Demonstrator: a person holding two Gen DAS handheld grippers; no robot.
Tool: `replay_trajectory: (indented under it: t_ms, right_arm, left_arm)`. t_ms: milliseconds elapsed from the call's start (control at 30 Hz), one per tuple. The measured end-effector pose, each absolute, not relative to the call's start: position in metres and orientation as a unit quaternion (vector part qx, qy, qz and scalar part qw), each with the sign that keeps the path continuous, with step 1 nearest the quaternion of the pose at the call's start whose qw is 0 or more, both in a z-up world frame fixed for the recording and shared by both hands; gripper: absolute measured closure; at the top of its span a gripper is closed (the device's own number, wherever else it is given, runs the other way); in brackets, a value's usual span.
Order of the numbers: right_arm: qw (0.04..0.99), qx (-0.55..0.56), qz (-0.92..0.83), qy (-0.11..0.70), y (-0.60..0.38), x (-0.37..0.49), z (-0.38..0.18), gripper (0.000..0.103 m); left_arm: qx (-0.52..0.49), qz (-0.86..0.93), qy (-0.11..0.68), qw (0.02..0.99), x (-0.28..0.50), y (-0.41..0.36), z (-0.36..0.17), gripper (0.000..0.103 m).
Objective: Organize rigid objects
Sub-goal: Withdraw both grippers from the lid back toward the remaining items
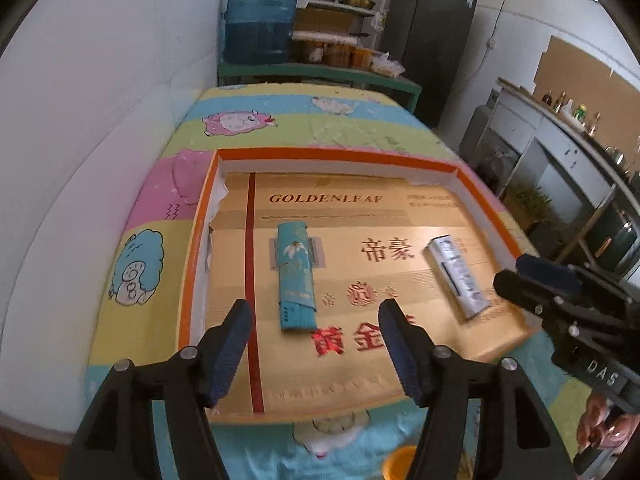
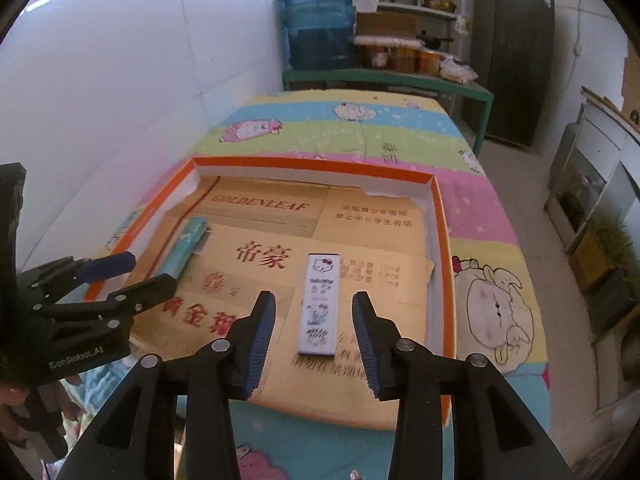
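Note:
A teal flat case (image 1: 295, 276) with a flower print lies on the gold cardboard sheet (image 1: 344, 208) inside an orange-rimmed shallow box (image 1: 336, 155). My left gripper (image 1: 316, 320) is open and empty, just short of the case's near end. A white printed case (image 2: 319, 304) lies to the right on the same sheet; it also shows in the left wrist view (image 1: 456, 274). My right gripper (image 2: 314, 312) is open and empty, its fingers on either side of the white case's near half, above it. The teal case also shows in the right wrist view (image 2: 182, 250).
The box sits on a table with a colourful cartoon cloth (image 2: 492, 280). A white wall runs along the left. A blue water jug (image 2: 318, 24), shelves with jars and a dark fridge (image 2: 512, 52) stand behind. A counter with bottles (image 1: 572, 116) is at the right.

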State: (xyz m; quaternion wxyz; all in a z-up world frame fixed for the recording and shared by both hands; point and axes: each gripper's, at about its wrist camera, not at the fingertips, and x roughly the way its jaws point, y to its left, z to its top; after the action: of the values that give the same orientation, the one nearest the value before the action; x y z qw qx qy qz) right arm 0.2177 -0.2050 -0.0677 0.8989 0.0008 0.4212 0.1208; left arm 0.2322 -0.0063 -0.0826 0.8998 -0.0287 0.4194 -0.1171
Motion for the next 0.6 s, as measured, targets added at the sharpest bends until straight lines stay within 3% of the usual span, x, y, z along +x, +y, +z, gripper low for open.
replay_trajectory:
  t_ms: [600]
  right_arm:
    - [0.911,0.024,0.123,0.394,-0.192,0.126,-0.039,0.062]
  left_arm:
    - [-0.025,-0.114,0.338,0.934,0.138,-0.003,-0.033,0.038]
